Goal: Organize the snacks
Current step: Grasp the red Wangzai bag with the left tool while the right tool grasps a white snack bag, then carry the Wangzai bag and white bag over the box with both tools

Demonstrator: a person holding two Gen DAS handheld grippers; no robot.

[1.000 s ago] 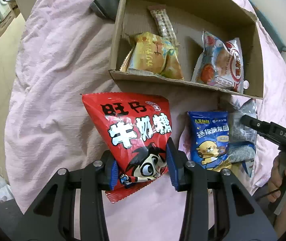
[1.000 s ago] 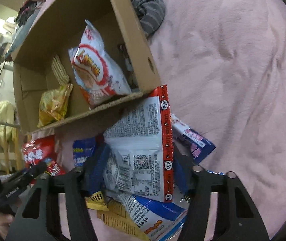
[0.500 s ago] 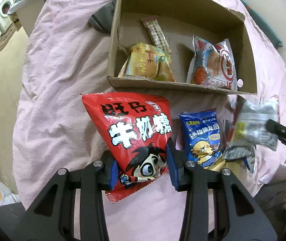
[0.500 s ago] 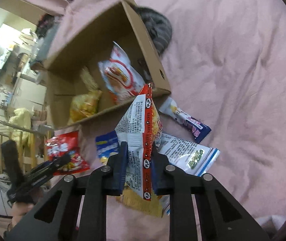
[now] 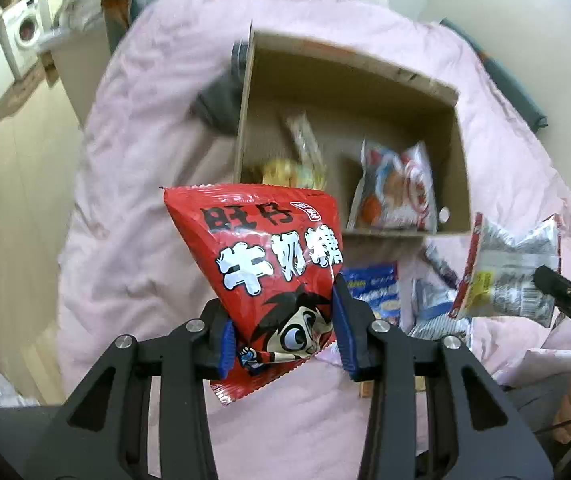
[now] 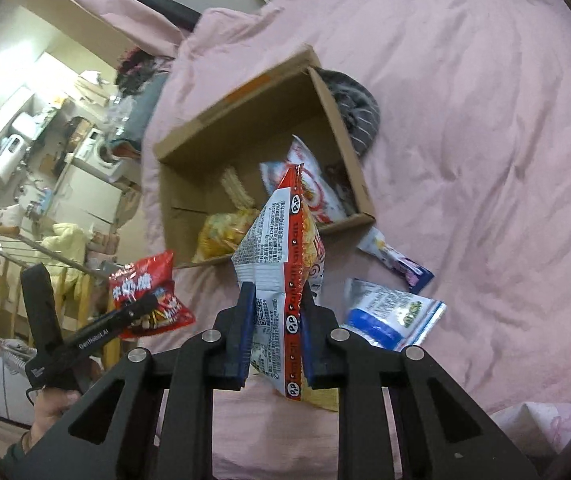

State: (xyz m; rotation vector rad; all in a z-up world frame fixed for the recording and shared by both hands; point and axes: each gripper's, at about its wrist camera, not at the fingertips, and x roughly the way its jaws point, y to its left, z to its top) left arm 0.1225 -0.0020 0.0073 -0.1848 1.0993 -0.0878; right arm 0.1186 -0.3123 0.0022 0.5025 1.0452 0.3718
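Pink bedding (image 6: 485, 120) carries an open box (image 6: 341, 148) already holding snacks. Left tool (image 5: 283, 334) is clamped on a red bag's (image 5: 269, 256) low corner; right tool (image 6: 275, 334), jaws just closed, pinches a white packet (image 6: 281, 248). Both hang near the box's near wall, so they could snag it or slip out.

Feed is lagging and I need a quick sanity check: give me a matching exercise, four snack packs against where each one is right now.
Things:
1. red milk-candy bag
2. silver packet with red stripe
3. yellow snack pack
4. blue-and-white pouch

Places:
A. lying on the pink bedcover
B. inside the cardboard box
C. in the left claw
D. in the right claw

Pairs: 1-C, 2-D, 3-B, 4-A
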